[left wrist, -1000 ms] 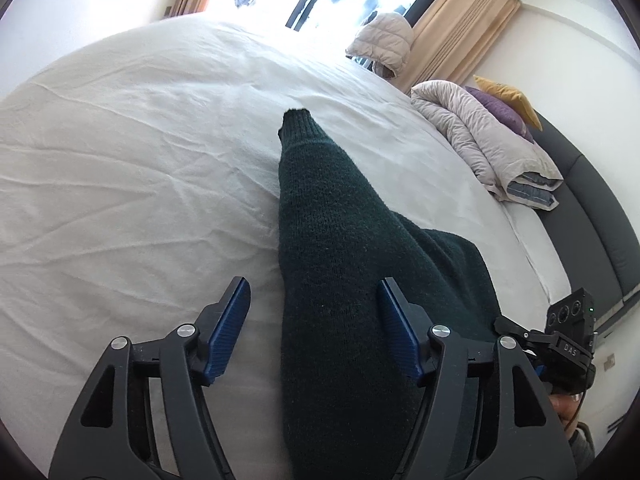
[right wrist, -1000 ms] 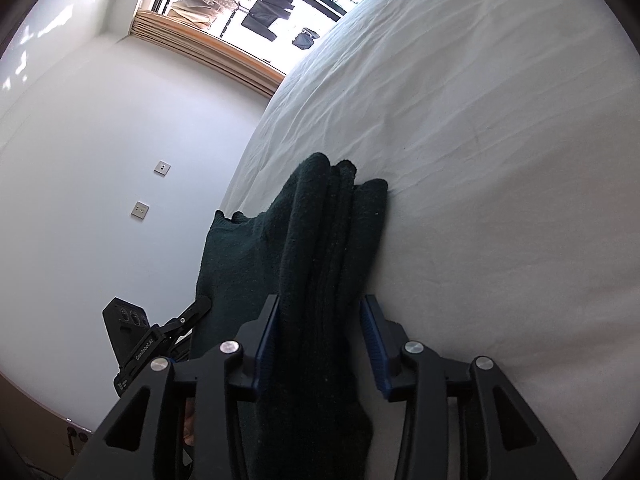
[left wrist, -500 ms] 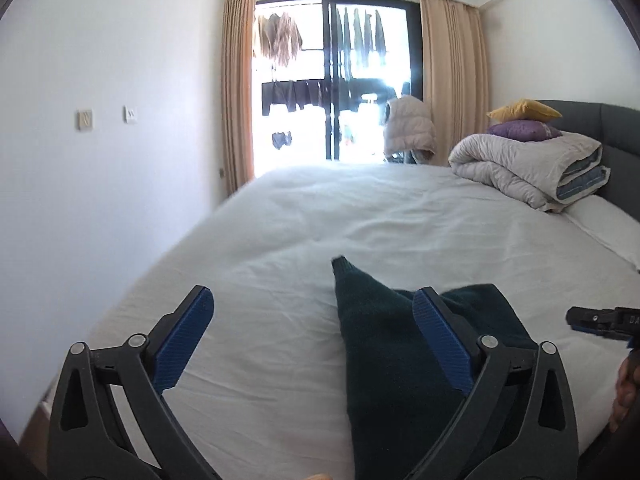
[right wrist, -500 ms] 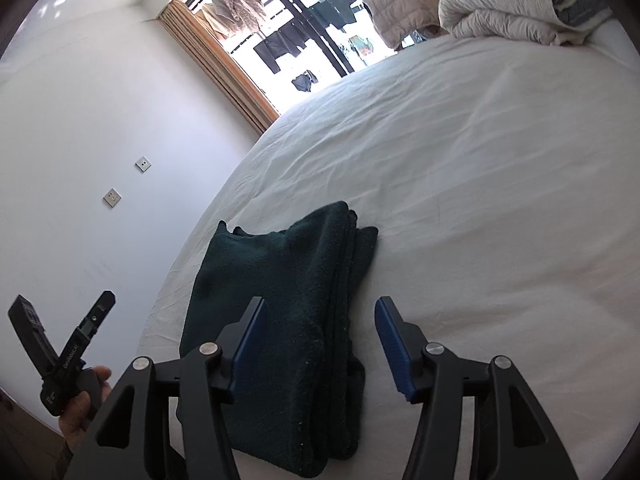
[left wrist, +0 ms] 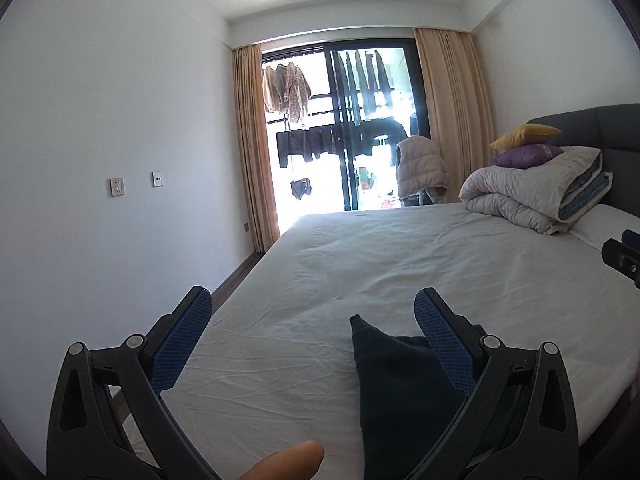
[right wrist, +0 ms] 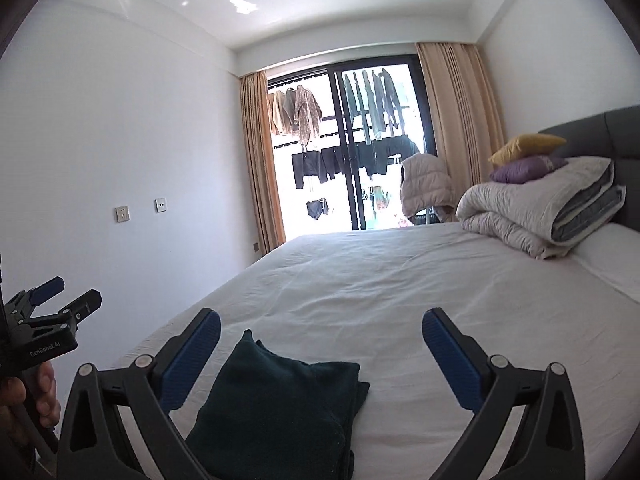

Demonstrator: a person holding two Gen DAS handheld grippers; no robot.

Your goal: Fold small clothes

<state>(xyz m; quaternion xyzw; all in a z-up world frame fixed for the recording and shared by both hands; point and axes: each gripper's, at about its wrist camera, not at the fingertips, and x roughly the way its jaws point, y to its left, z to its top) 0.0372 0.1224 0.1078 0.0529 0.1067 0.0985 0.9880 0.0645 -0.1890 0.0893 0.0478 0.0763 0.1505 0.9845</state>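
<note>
A dark green knitted garment (right wrist: 276,412) lies folded in a flat stack on the white bed sheet (right wrist: 400,300) near the front edge. It also shows in the left wrist view (left wrist: 400,392). My left gripper (left wrist: 312,320) is open and empty, raised above and behind the garment. My right gripper (right wrist: 320,336) is open and empty, raised over the garment's near side. The left gripper also shows in the right wrist view (right wrist: 60,296), off the bed's left side. The tip of the right gripper shows at the right edge of the left wrist view (left wrist: 622,258).
A folded grey duvet (right wrist: 536,216) with purple and yellow cushions (right wrist: 528,156) sits at the bed's far right by the dark headboard (right wrist: 624,128). A white wall (right wrist: 120,160) runs along the left. A glass door (right wrist: 352,152) with hanging laundry is beyond the bed.
Both grippers let go of the green garment, opened wide and lifted up and back. The views swung from looking down at the bed to looking level across the room.
</note>
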